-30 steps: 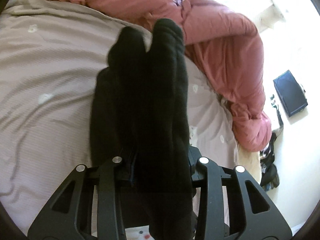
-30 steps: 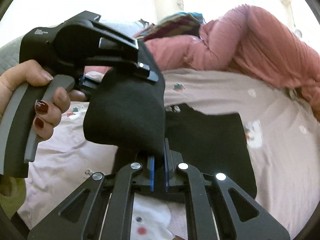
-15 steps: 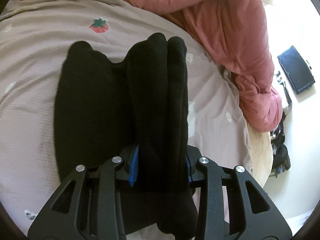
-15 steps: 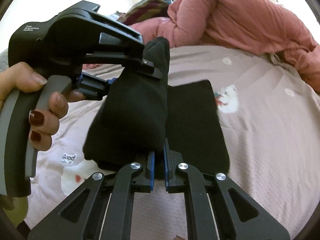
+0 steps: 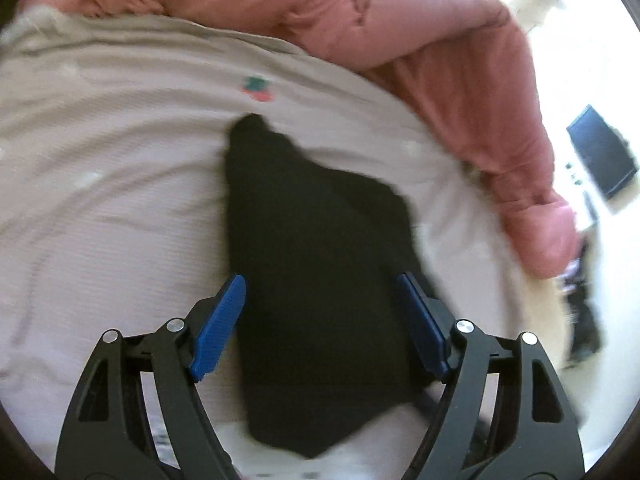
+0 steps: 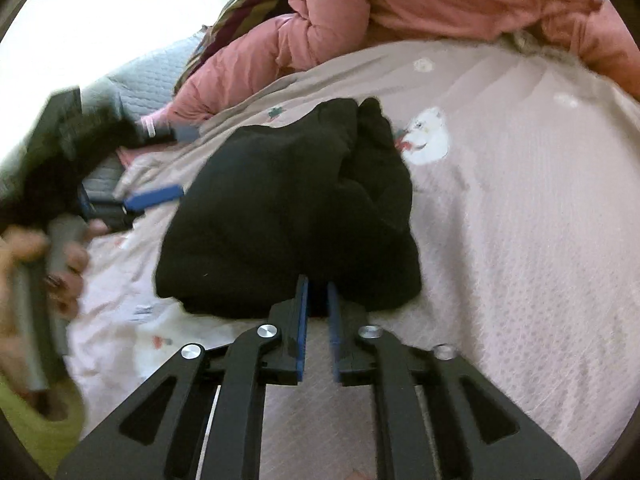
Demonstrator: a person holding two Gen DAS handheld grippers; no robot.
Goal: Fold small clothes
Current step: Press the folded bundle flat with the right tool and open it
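A bed [image 5: 100,200] covered by a pale pinkish sheet printed with small strawberries and a white animal figure fills both views. Along its far side a bulky pink quilt [image 5: 460,72] is heaped, and in the right wrist view a striped, multicoloured cloth [image 6: 248,8] and a light blue quilted cover [image 6: 160,76] are seen beyond it. No containers can be made out anywhere in either view.

The black garment [image 5: 320,272], the task's own thing, is laid on the sheet near the middle of the bed, folded into a thick, uneven bundle with one narrower end pointing toward the quilt. In the right wrist view it [image 6: 288,216] is seen as a rounded mound with a crease running down its right part.

The left gripper [image 5: 320,320] is held over the near part of the garment; its jaws are opening and stand well apart, the cloth lying between the blue pads [image 5: 220,320] without being pressed by them. In the right wrist view it [image 6: 152,196] is blurred at the left, held by a hand [image 6: 60,256] with dark-painted nails.

The right gripper [image 6: 318,312] is placed at the near edge of the garment; its jaws are opening, a narrow gap is shown between the blue pads, and whether cloth is caught there cannot be told.

A dark flat rectangular object [image 5: 600,160] is seen on the bright floor at the right.
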